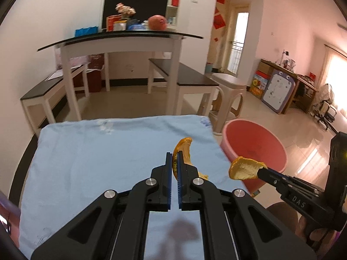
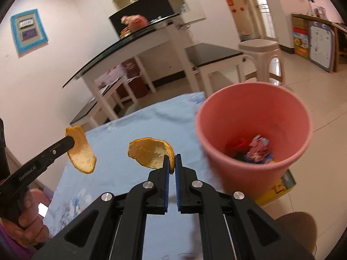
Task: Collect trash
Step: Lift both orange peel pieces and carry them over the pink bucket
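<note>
Above a table draped in pale blue cloth, the left gripper pinches a curved strip of orange peel between nearly closed jaws. Further right, the right gripper clamps a second, cupped peel, close beside the pink bin holding crumpled wrappers.

A: Is there room over the blue cloth?

B: Yes. It lies flat and bare, so a hand could pass across it.

A: And the pink bin?

B: Its mouth is wide open, with wrappers low at the bottom. It stands just beside the cloth's right edge.

A: What is in the way?

B: The left gripper and right gripper each hold peel up in the air, near each other. A stool stands behind the bin.
</note>
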`<state>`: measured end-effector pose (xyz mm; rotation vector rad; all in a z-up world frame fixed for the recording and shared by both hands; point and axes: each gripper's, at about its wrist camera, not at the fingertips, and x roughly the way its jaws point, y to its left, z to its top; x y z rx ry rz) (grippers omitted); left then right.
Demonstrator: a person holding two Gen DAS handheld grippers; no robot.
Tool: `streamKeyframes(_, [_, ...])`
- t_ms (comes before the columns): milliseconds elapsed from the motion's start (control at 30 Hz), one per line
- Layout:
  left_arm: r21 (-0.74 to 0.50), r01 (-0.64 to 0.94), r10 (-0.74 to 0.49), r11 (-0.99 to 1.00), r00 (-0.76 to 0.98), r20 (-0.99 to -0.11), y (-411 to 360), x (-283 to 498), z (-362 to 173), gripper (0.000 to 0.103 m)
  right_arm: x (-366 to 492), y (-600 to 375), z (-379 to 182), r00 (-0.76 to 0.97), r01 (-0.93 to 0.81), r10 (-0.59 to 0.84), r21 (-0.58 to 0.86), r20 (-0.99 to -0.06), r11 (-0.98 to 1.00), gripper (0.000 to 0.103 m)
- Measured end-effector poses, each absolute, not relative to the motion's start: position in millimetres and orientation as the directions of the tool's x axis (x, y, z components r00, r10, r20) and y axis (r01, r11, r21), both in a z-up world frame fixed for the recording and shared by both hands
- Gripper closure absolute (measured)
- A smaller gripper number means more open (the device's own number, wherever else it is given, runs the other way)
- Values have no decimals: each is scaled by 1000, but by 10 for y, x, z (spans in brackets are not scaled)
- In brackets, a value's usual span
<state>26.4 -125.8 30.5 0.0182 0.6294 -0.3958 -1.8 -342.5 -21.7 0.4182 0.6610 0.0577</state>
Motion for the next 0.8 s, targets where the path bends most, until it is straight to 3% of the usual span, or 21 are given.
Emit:
streamKeyframes(400, [-101,481,-448,871,691,-568,-2061,439,322,99,-48,-4237,-213,819,223,47,393,-572,892,98])
streamKeyframes(800, [-134,554,-507,822,604,-614,-2707,663,86,99,-46,-4666,-380,800,315,-41,360,-599,878,98])
